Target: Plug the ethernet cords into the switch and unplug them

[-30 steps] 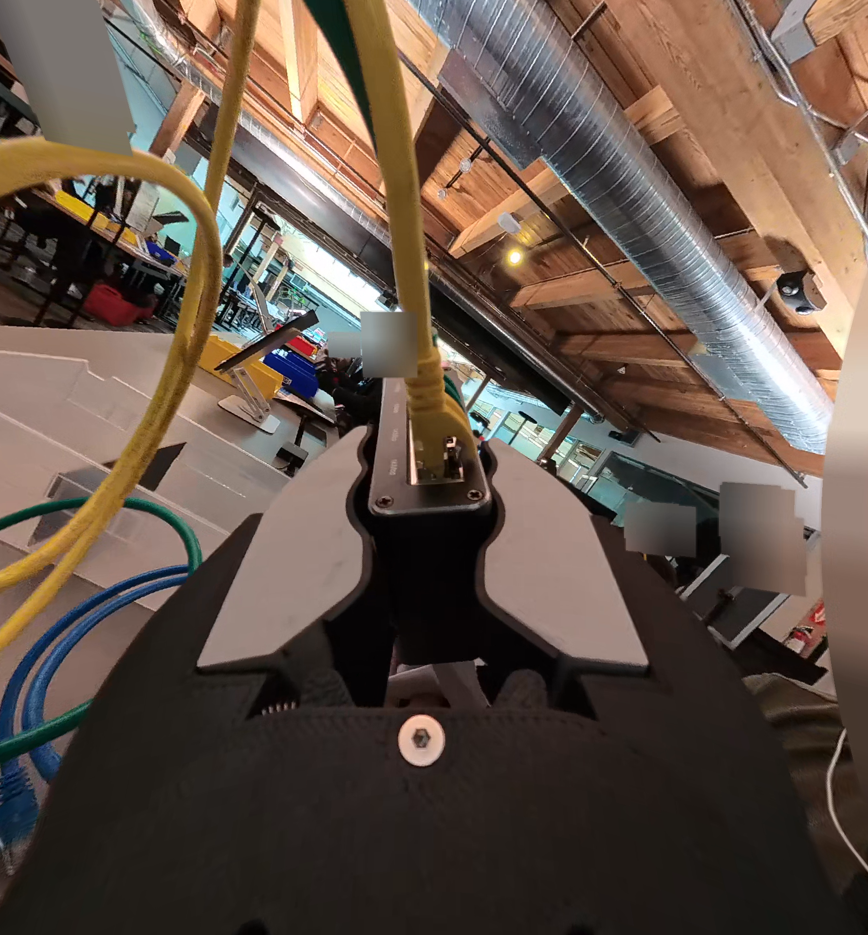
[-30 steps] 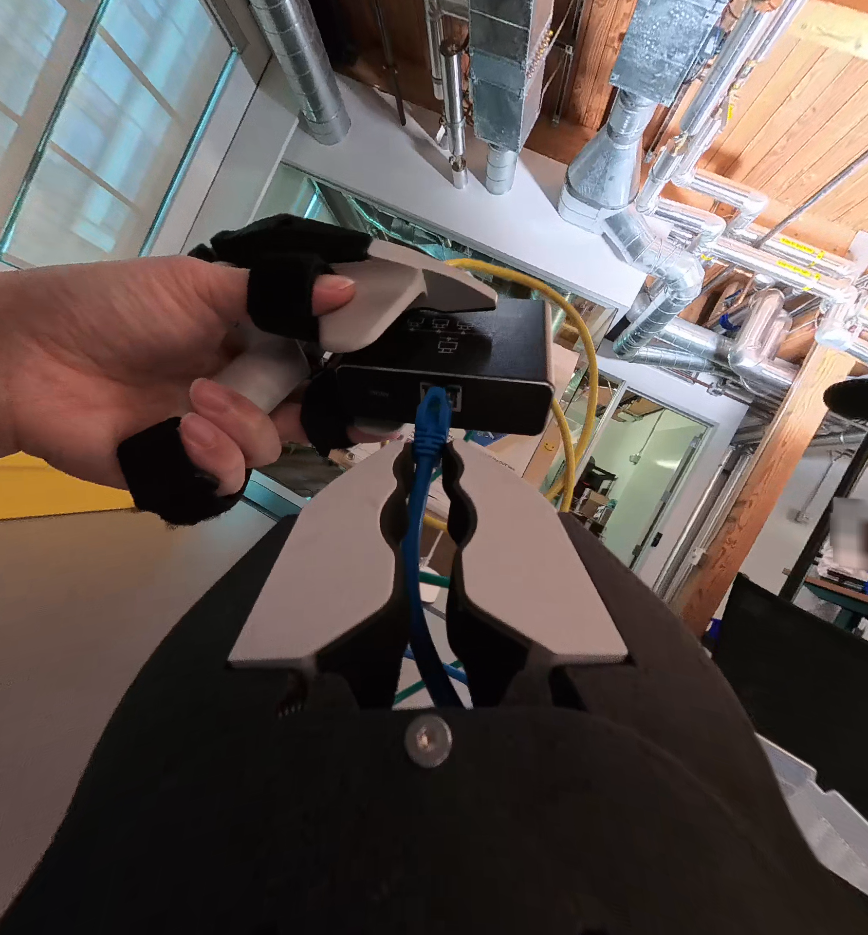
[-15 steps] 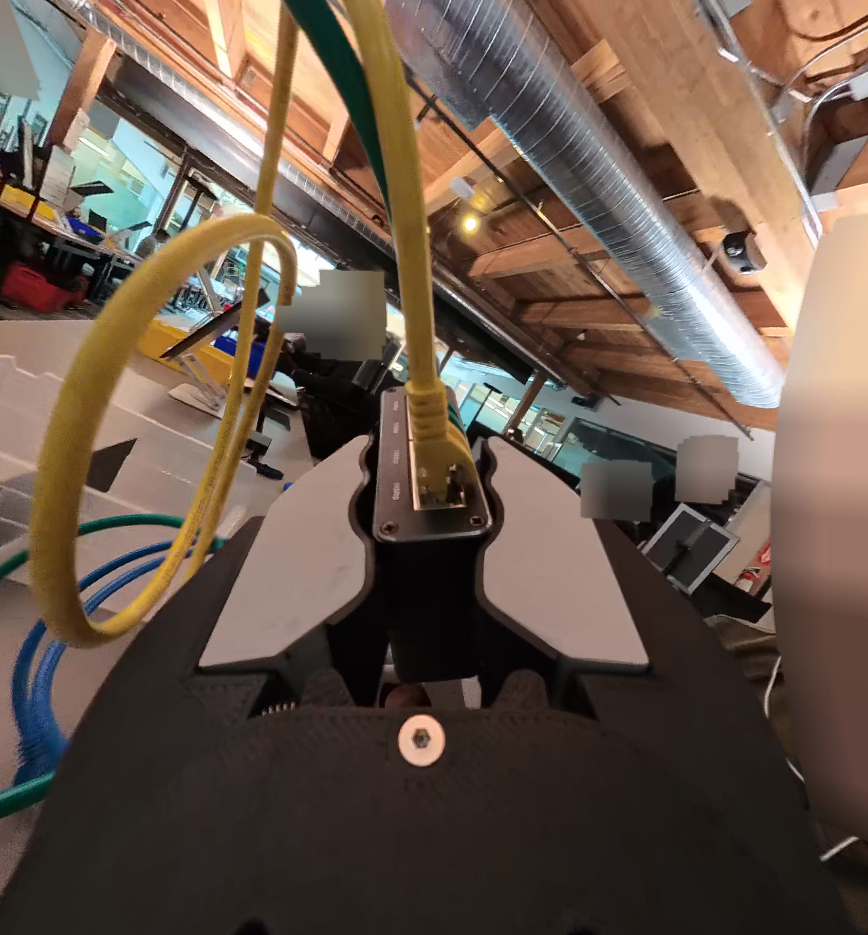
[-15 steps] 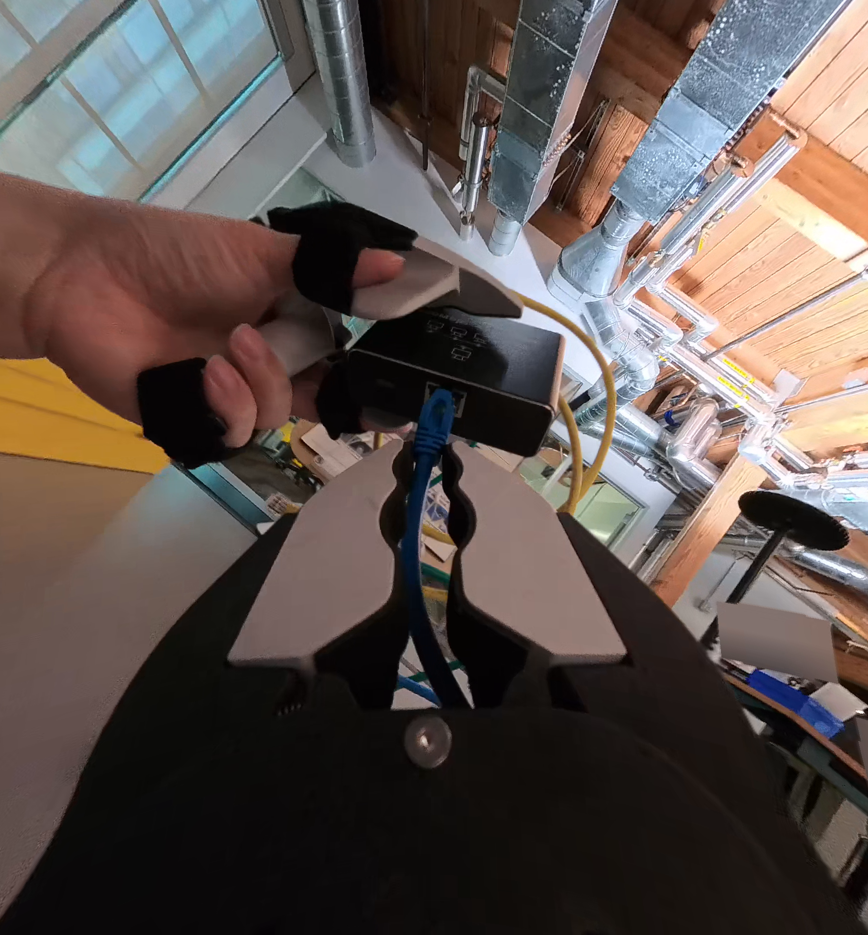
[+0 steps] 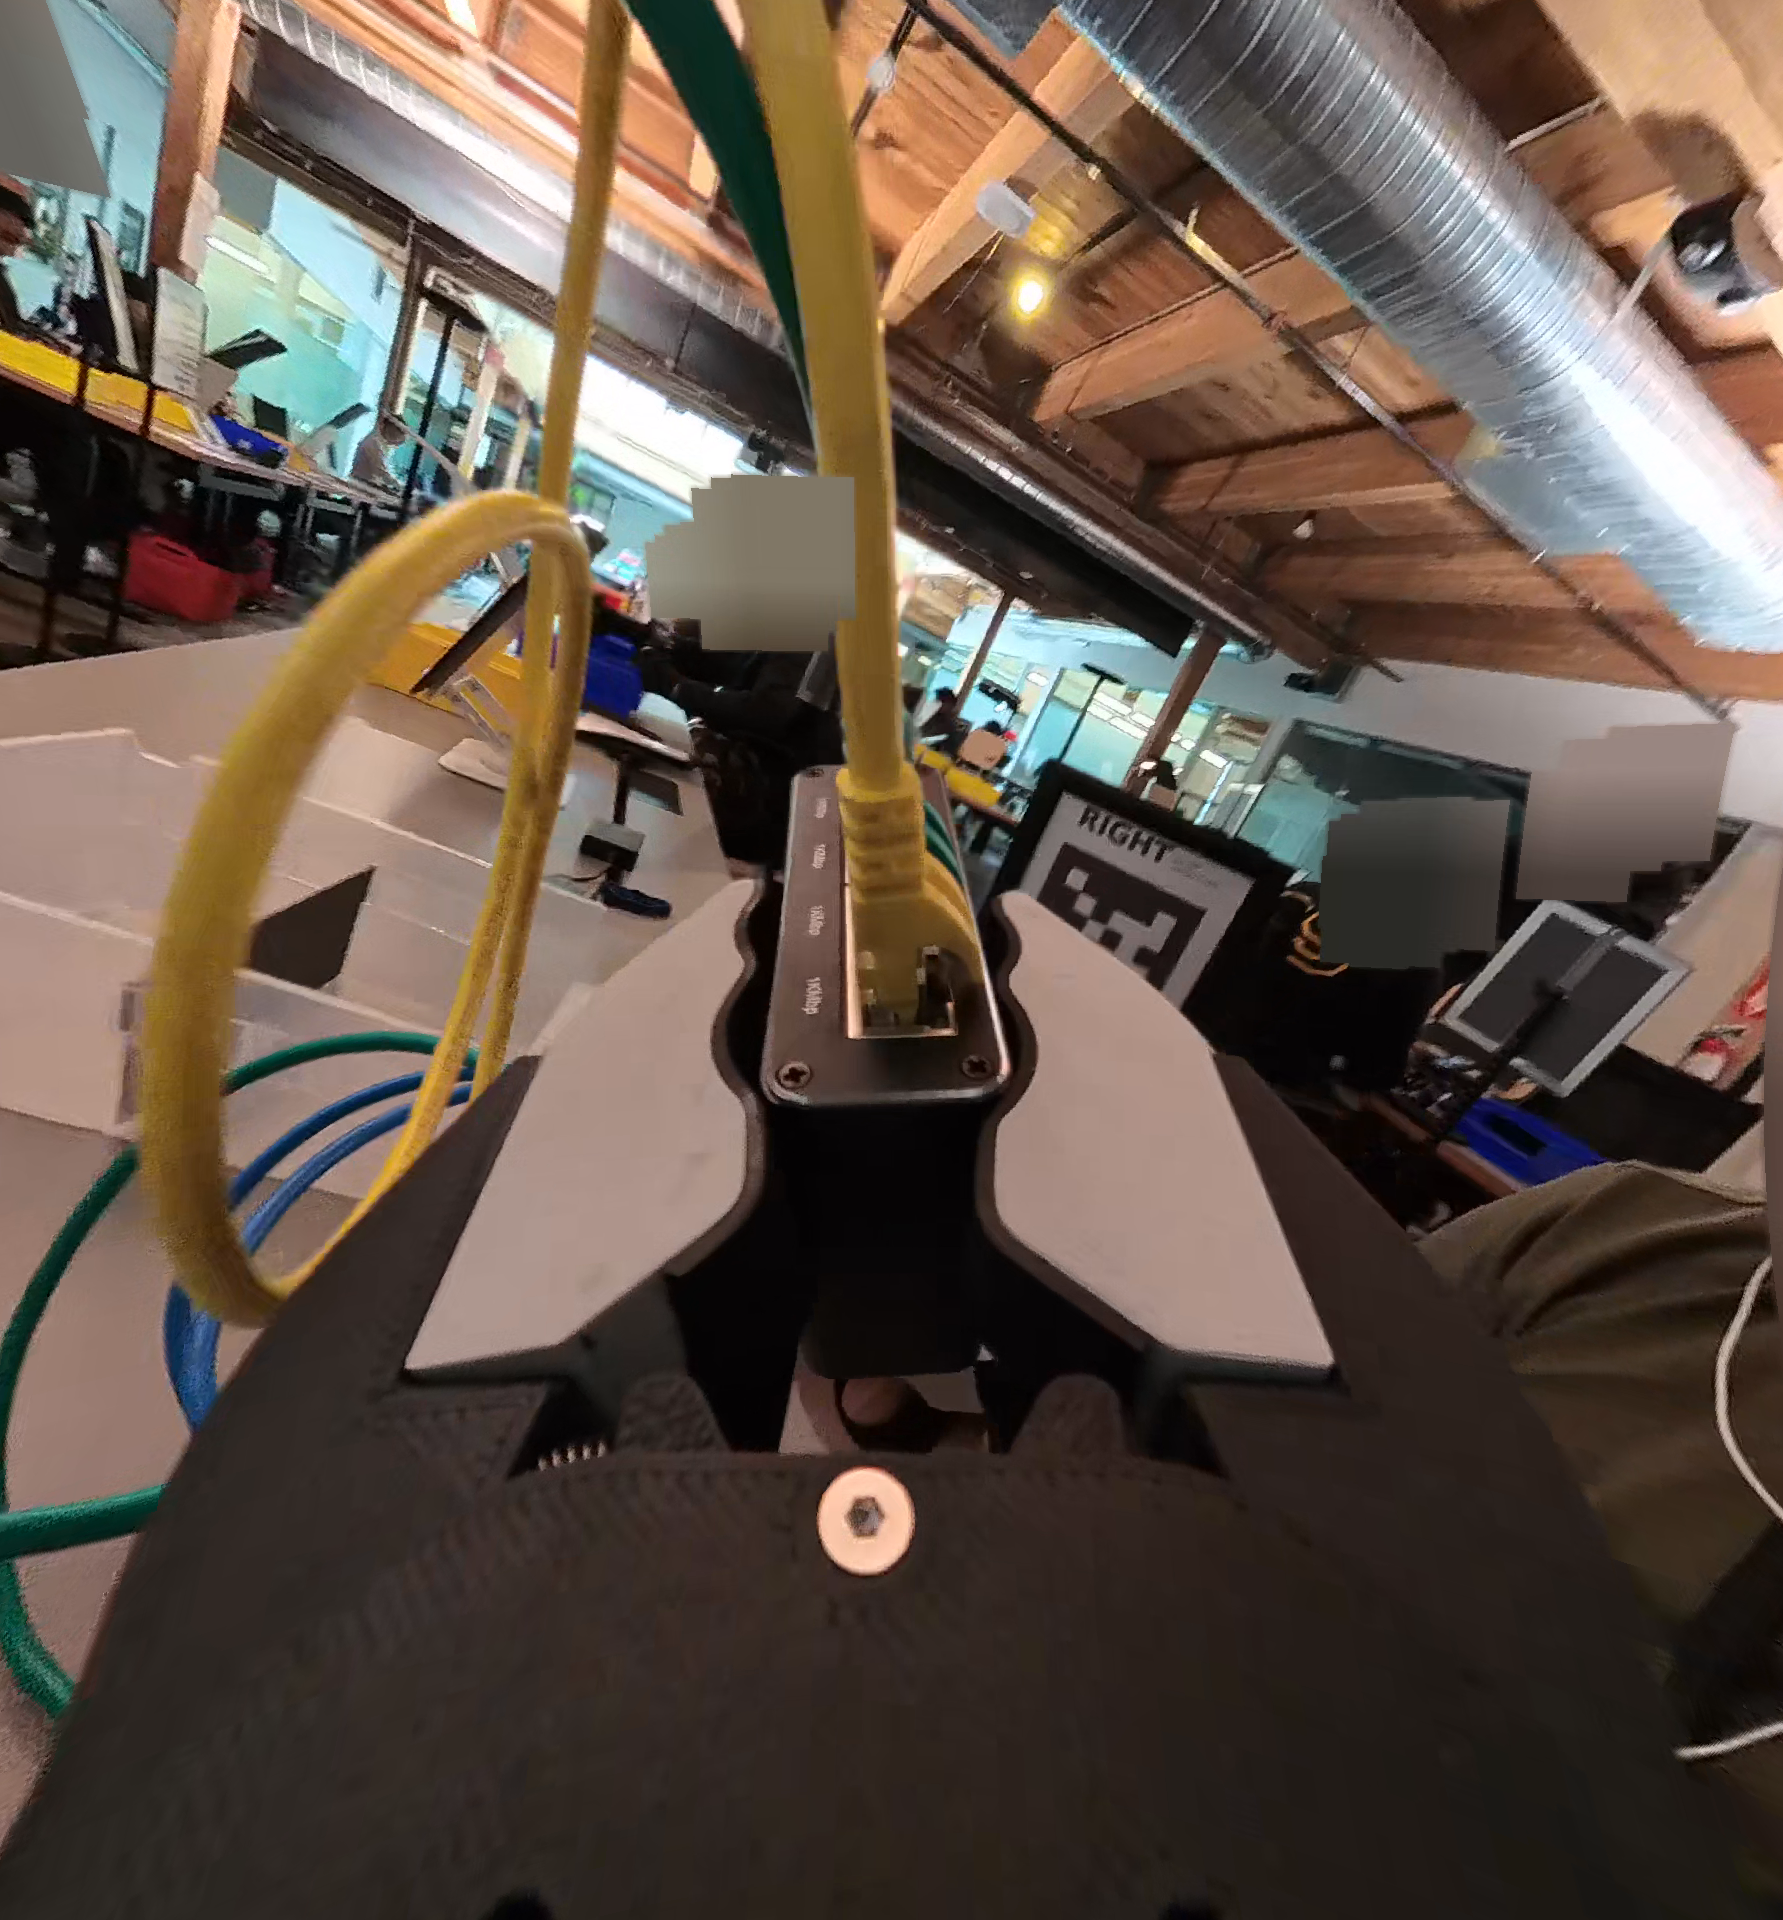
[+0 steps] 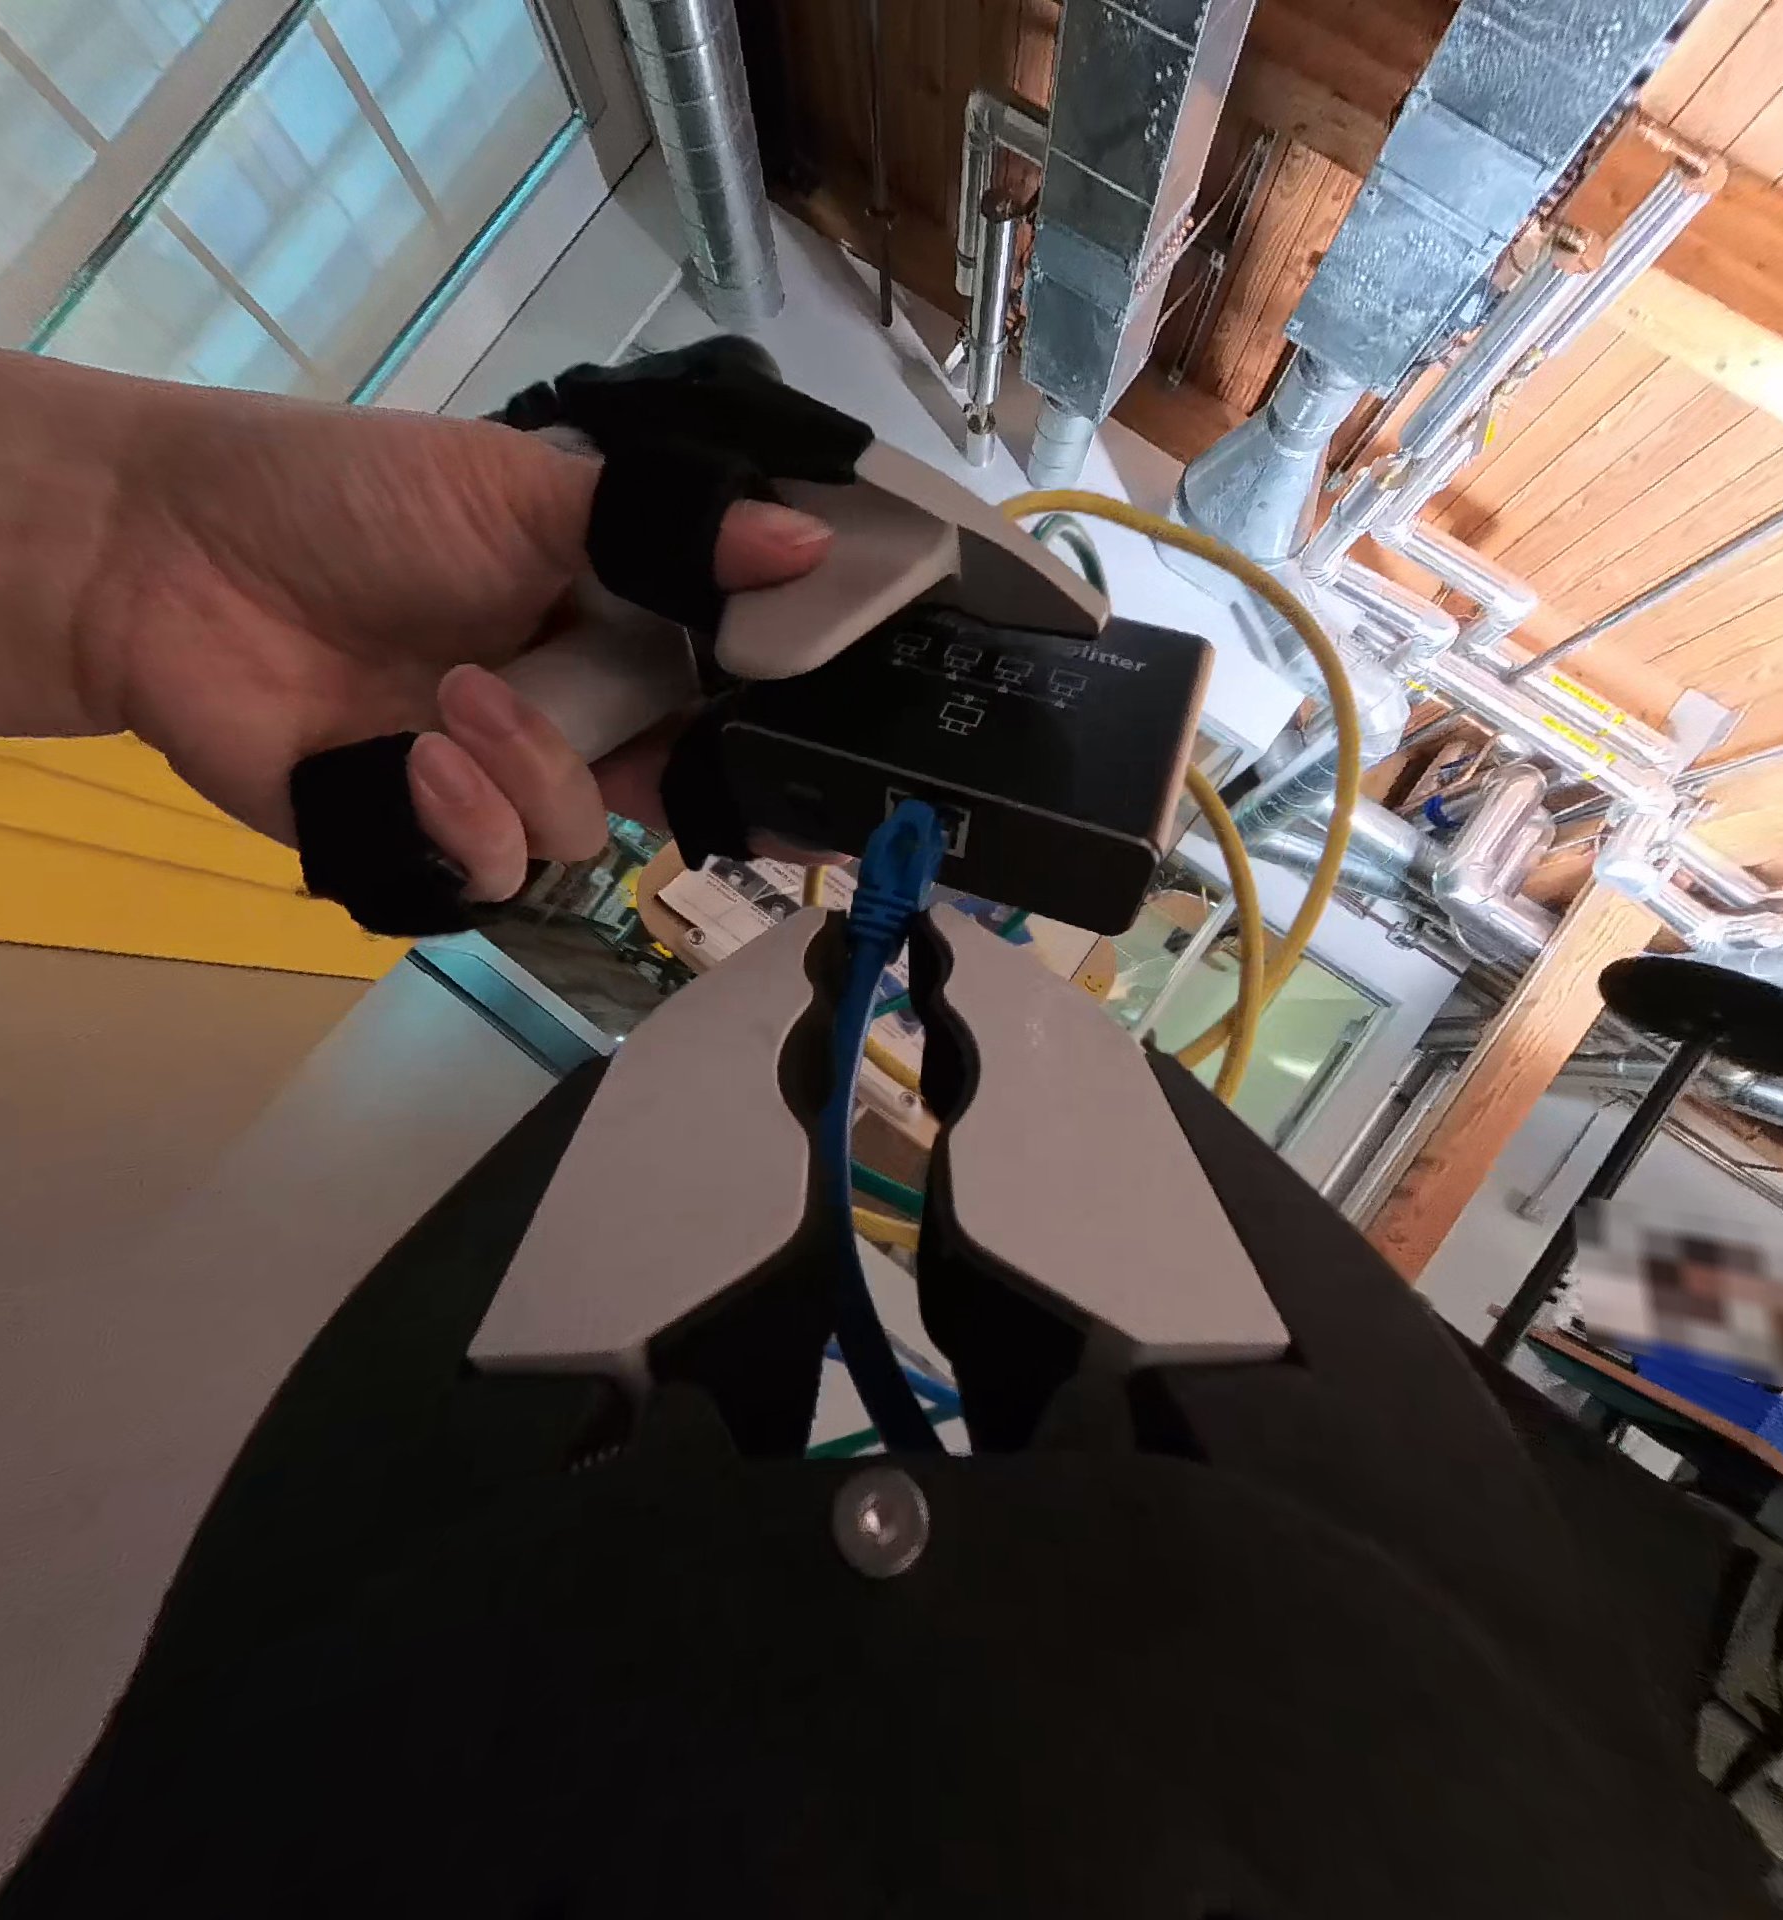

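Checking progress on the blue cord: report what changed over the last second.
Little changed. The right gripper and the held switch tilted together. The blue cord remains in the right jaws, its plug at the switch's port. The left gripper stays clamped on the switch, yellow cord plugged in.

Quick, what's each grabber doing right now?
Left gripper: closed, holding the black switch.
Right gripper: closed on the blue cord, at the switch's port.
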{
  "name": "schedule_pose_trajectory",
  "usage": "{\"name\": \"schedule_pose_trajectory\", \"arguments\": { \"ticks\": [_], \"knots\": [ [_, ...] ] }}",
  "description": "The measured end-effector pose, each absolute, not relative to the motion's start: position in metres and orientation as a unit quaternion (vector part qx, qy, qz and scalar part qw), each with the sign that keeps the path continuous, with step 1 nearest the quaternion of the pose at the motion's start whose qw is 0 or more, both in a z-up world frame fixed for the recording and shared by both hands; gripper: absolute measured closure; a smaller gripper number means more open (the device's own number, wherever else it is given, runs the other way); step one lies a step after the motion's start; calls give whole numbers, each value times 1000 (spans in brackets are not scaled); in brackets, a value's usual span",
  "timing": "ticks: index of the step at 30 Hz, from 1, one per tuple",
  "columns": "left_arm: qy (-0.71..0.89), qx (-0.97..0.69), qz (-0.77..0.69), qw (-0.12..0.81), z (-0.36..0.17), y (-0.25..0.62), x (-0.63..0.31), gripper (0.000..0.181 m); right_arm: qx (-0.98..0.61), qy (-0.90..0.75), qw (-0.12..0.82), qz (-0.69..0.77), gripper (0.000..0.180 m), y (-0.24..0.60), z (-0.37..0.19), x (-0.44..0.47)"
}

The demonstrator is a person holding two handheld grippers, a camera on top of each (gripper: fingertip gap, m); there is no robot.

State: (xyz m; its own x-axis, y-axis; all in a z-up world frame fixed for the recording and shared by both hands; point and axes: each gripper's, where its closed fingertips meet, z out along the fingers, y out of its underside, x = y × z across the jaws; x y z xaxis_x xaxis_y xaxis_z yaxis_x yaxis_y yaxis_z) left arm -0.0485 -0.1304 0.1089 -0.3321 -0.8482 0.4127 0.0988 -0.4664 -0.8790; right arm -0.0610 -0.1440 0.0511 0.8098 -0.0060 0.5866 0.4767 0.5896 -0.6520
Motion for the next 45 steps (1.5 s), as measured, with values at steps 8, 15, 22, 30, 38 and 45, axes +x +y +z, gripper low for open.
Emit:
{"name": "schedule_pose_trajectory", "arguments": {
  "ticks": [8, 15, 22, 30, 38, 45],
  "knots": [
    [395, -479, -705, 344, 109, -124, -49, 143, -435, -252, 856, -118, 169, -142, 60, -55],
    [348, -501, -712, 348, 110, -106, -56, 144, -456, -258, 843, -119, 168, -129, 58, -63],
    [364, -512, -685, 370, 110, -100, -60, 144, -494, -262, 829, -26, 167, -127, 54, -69],
    [465, -498, -592, 431, 121, -104, -84, 145, -558, -235, 742, 290, 141, -147, 94, -48],
    [528, -473, -575, 409, 114, -126, -78, 145, -616, -379, 544, 425, 133, -118, 81, -92],
    [556, -477, -584, 350, 99, -127, -82, 144, -614, -377, 521, 457, 147, -118, 64, -103]
  ]
}}
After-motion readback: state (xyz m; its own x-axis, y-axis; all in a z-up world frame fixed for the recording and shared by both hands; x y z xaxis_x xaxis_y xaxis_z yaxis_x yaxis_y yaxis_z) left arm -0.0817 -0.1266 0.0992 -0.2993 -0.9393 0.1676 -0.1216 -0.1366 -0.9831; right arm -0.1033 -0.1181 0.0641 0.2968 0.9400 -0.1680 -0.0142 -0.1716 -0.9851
